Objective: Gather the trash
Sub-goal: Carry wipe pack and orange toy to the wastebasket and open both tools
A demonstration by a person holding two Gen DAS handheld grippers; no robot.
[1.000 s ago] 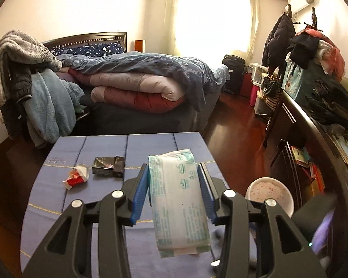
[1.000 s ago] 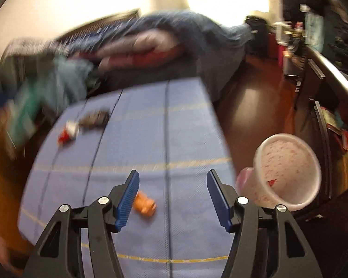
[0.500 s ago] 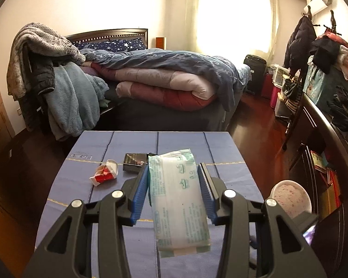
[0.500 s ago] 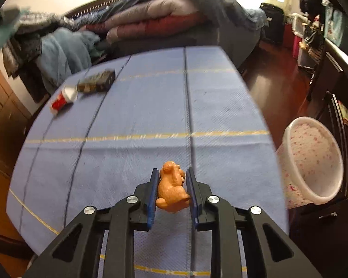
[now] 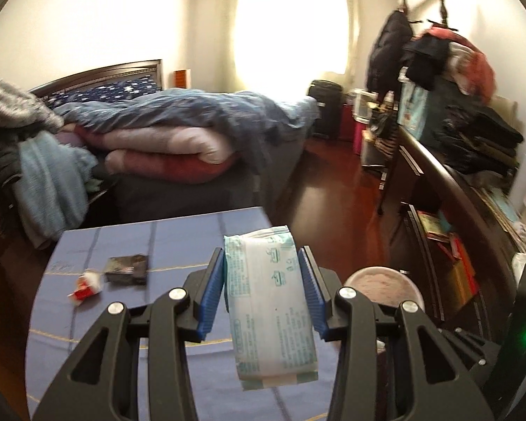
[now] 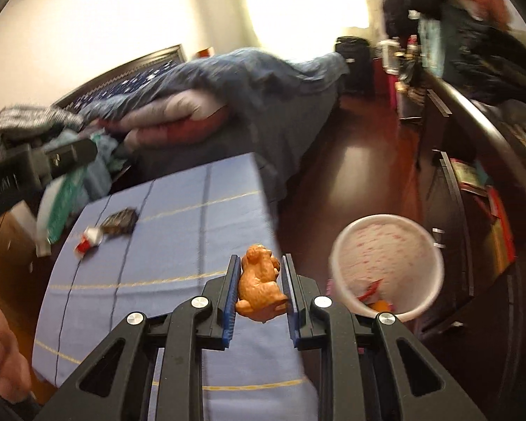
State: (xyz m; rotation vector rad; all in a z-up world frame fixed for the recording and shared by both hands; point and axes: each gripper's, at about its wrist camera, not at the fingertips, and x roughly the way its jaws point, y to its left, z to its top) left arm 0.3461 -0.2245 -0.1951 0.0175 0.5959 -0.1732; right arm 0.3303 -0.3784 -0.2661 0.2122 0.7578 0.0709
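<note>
**Both grippers loaded, bin waiting off the table's right edge**

Carrying step, judged from the scene: two pieces of trash lifted clear of the blue tablecloth (image 6: 179, 245), neither dropped yet

Taken left to right from the wastebasket (image 6: 389, 270) as landmark:

- Far left of the wastebasket, on the cloth: a crumpled red-and-white wrapper (image 5: 86, 284), and just right of it, nearly touching, a small dark box (image 5: 127, 264). Both uncollected
- Nearer the wastebasket: left gripper (image 5: 264, 291), clamped on a white-and-teal soft pack (image 5: 270, 308), pads pressing both long sides, pack hanging out below the jaws above the cloth. In the left wrist view the wastebasket rim shows just right of that gripper, partly hidden behind it
- Just left of the wastebasket: right gripper (image 6: 259, 294), jaws just closed, now pinching a small orange dog figurine (image 6: 261, 287) held above the cloth's right edge
- Inside the wastebasket: a red scrap and an orange scrap at the bottom

Next move, as a judgement: swing each gripper rightward over the open rim, centre the load above the mouth, then release. Pack longer than the figurine, so more clearance over the rim needed; risk of it catching the edge and falling to the floor. Afterwards, back to the wrapper and box

Writing: teal print and small pictograms on the pack, too blurred to read; no brand legible anywhere
</note>
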